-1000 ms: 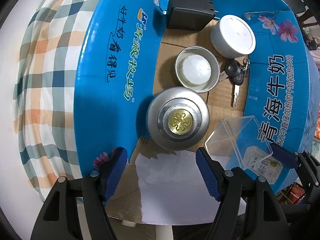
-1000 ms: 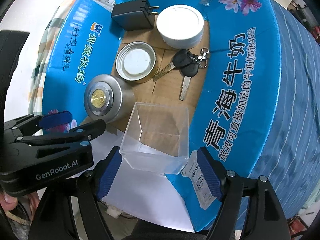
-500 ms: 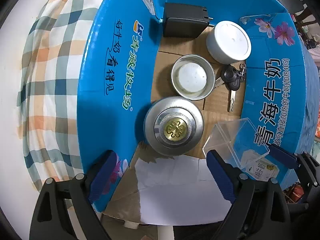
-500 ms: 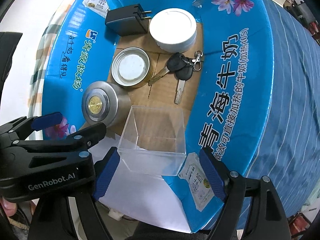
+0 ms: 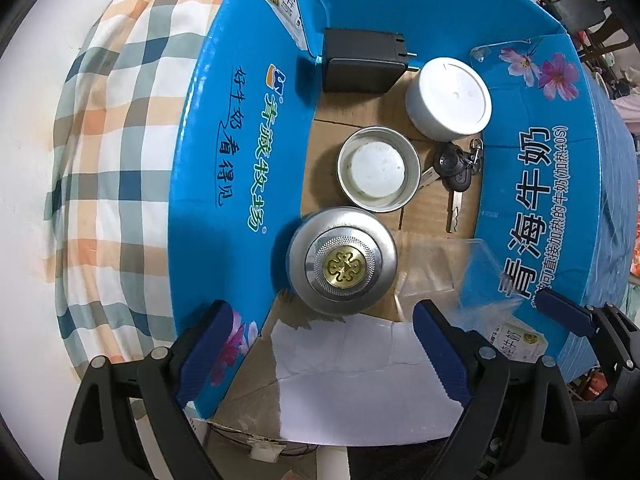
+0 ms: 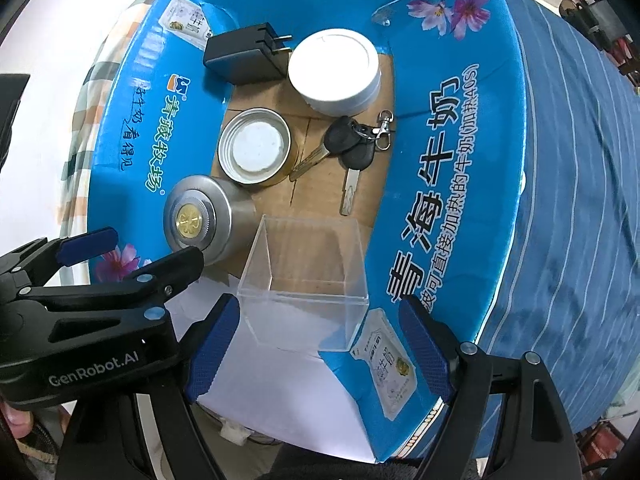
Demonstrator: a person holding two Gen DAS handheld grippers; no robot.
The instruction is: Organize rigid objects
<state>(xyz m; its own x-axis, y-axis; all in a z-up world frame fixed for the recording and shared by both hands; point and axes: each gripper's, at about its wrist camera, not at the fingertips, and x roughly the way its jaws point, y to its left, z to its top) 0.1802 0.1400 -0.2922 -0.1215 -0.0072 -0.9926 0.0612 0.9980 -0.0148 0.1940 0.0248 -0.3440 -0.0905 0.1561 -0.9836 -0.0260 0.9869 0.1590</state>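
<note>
Both grippers, left gripper (image 5: 316, 344) and right gripper (image 6: 320, 340), gape wide, gripping nothing. Inside the blue cardboard box (image 6: 440, 168), a clear square plastic case (image 6: 304, 280) sits beside a round metal knob (image 6: 196, 220).

Glossy cardboard box (image 6: 440, 152) — brushed-metal knob (image 5: 343, 261), clear-plastic case (image 6: 306, 280)

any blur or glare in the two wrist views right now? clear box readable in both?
Left wrist: clear box smeared and hard to outline; steel canister and keys sharp, mild sheen on the canister's top. Right wrist: box crisp, edges readable; white lid bright, nearly blown out. Both: strong fisheye bending of the blue carton walls, dark corners.
</note>
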